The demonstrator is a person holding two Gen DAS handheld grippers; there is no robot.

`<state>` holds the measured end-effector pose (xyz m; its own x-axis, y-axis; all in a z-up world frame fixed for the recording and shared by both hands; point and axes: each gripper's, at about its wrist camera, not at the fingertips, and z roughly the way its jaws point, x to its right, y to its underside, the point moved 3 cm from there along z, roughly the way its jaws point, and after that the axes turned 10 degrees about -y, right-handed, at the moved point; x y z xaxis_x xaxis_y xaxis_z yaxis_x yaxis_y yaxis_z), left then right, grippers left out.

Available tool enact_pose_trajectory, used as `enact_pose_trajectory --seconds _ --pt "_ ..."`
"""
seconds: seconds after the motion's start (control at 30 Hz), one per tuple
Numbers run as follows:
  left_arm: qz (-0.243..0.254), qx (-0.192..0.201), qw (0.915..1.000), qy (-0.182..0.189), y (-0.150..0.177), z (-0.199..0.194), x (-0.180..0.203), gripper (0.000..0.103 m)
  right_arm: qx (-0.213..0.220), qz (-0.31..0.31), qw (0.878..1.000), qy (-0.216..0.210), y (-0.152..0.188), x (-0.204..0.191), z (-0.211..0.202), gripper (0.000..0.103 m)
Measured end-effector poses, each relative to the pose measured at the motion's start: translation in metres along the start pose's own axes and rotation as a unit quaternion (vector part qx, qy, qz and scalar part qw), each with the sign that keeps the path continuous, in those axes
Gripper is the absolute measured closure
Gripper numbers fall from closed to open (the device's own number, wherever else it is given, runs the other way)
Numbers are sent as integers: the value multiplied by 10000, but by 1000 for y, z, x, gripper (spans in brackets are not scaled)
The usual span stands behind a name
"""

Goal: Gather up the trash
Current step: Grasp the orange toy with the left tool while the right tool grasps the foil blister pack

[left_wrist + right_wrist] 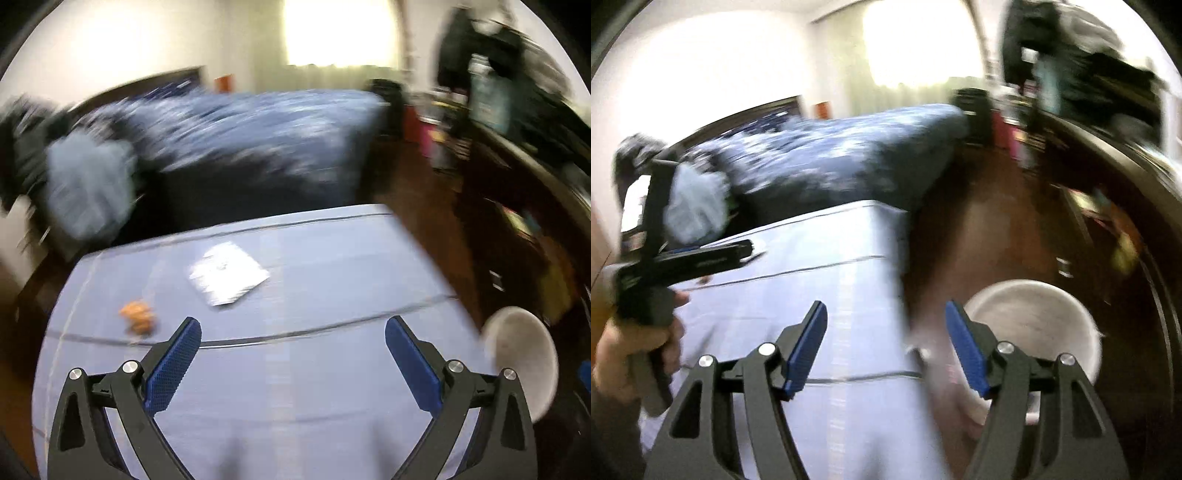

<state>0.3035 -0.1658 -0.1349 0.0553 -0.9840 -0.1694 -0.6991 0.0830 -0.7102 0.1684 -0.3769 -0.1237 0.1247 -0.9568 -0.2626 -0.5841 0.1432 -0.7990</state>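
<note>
Both tongs released over the blue worktop (332,369).
Left tongs (293,338) gape empty; beyond them lie an orange scrap (137,316) and a silvery wrapper (229,274). Right tongs (886,345) parted, holding nothing, above the worktop edge beside a white bin (1034,317) on the floor.

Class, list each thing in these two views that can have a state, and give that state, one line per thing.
left gripper: open wide, nothing between its pads.
right gripper: open, nothing between its pads.
silver foil wrapper: lying flat on the blue tablecloth, not yet collected.
orange scrap: lying on the tablecloth, not yet collected.
white bin: upright on the floor beside the table, contents too blurred to tell.
</note>
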Motion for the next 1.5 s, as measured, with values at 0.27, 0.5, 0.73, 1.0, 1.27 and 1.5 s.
enact_pose_trajectory --seconds 0.27,0.5,0.73,1.0,1.27,1.5 --pt "-908 -576 9938 -274 4 79 -103 6 -310 -762 9947 -611 -15 -103 47 34" --pt "-934 -824 9921 -168 8 109 -123 20 -517 -1055 9891 -888 -28 -154 83 34" --pt "-624 -771 9947 -264 7 120 -124 43 -584 -1021 9909 -651 -47 -166 128 34" --pt "-697 -775 9945 -71 11 109 -140 62 -1072 -944 9880 -589 -54 -169 202 34" --pt "-879 -533 9945 -191 10 85 -186 62 -1424 -1156 9820 -456 -60 -183 278 24" --pt "-1000 -471 9936 -210 12 78 -210 61 -1740 -1280 9749 -535 -64 -196 319 16"
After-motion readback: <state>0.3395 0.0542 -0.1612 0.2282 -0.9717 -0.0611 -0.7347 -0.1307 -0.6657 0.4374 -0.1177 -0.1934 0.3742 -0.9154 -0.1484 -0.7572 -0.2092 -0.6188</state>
